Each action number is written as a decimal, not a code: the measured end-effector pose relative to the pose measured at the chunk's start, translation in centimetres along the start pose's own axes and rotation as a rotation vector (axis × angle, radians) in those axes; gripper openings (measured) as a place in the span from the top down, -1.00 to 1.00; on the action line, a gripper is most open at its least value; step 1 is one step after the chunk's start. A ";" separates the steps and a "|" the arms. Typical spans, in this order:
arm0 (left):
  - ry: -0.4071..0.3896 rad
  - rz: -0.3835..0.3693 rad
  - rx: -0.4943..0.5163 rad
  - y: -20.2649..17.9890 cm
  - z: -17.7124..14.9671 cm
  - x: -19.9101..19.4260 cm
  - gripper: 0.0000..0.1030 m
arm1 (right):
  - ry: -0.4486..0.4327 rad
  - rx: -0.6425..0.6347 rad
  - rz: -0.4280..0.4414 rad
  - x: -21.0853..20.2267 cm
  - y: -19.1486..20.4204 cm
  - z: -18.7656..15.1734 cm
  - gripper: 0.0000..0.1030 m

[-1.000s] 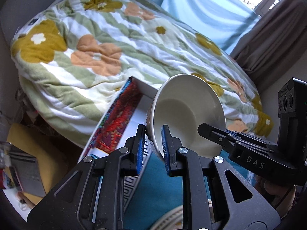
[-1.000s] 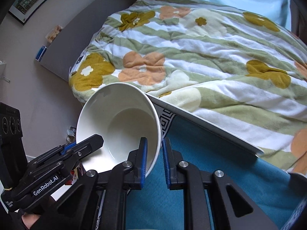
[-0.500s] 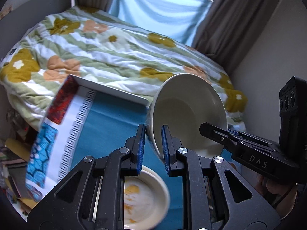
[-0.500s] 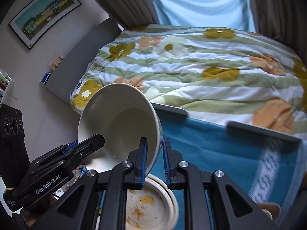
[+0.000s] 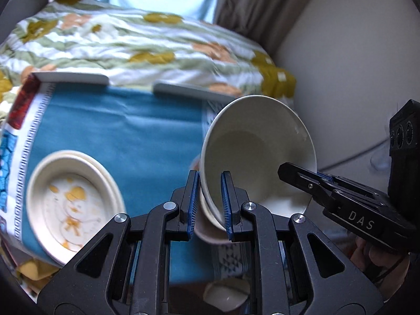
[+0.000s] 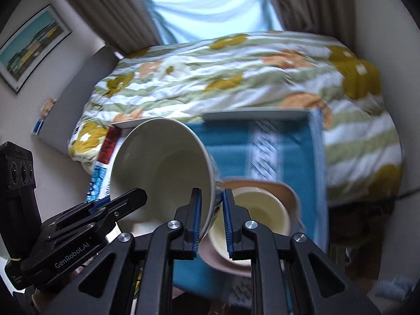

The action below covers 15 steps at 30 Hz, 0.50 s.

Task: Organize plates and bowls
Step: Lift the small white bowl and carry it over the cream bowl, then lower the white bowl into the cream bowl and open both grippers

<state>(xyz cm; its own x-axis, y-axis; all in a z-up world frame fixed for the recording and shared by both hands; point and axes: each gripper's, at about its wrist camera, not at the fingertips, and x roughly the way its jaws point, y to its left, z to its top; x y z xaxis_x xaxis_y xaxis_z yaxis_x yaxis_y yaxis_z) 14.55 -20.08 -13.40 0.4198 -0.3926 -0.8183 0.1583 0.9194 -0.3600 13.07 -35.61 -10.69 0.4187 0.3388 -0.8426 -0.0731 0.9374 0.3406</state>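
Both grippers clamp the rim of one white bowl (image 5: 258,152), held tilted above the blue cloth (image 5: 126,131): the left gripper (image 5: 209,202) pinches the rim at about 7 o'clock of the bowl in its own view, while the right gripper (image 6: 212,218) pinches the opposite edge at about 5 o'clock in its view. Readable writing sits on the tools — "DAS" on the right one as seen from the left wrist, "GenRobot.AI" on the left one as seen from the right wrist. On the cloth, a patterned plate (image 5: 71,204) lies at 8 o'clock in the left view, and a cream bowl (image 6: 258,215) nests in a pinkish dish (image 6: 286,194) just right of the right gripper's fingers.
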 end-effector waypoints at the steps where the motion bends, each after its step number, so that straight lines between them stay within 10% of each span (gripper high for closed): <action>1: 0.029 -0.002 0.016 -0.6 -0.4 0.9 0.71 | 0.004 0.015 -0.010 0.1 -0.6 -0.4 0.71; 15: 0.207 0.056 0.143 -1.6 -1.9 8.0 0.71 | 0.088 0.181 -0.053 4.2 -5.8 -4.5 0.71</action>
<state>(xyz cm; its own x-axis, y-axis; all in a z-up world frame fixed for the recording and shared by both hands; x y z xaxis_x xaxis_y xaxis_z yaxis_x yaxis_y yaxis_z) 15.95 -24.73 -20.18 0.2416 -0.3238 -0.9148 0.2714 0.9276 -0.2566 11.12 -39.23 -18.05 0.3362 0.3029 -0.8918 0.1140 0.9268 0.3578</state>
